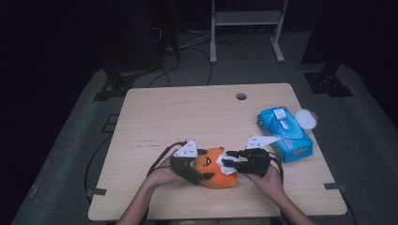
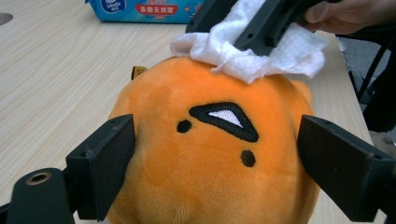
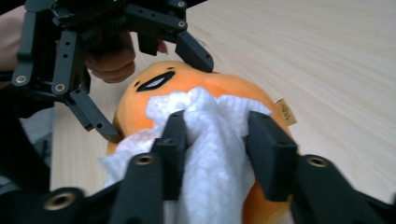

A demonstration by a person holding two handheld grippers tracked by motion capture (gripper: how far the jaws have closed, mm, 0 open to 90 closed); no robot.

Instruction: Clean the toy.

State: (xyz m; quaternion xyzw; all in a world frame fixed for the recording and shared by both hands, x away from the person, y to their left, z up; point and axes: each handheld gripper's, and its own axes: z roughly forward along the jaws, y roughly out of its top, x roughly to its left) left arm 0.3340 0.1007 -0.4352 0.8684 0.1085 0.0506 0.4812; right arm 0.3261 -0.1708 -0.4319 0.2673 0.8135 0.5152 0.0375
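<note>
Resting near the front edge of the table (image 1: 155,117), the orange plush toy (image 2: 210,168) sits clamped between the jaws of the left claw (image 2: 212,163). The right claw (image 3: 217,144) grips a white tissue (image 3: 210,140) pressed against the toy's top. A blue wipes pack (image 1: 284,132) lies to the right.
</note>
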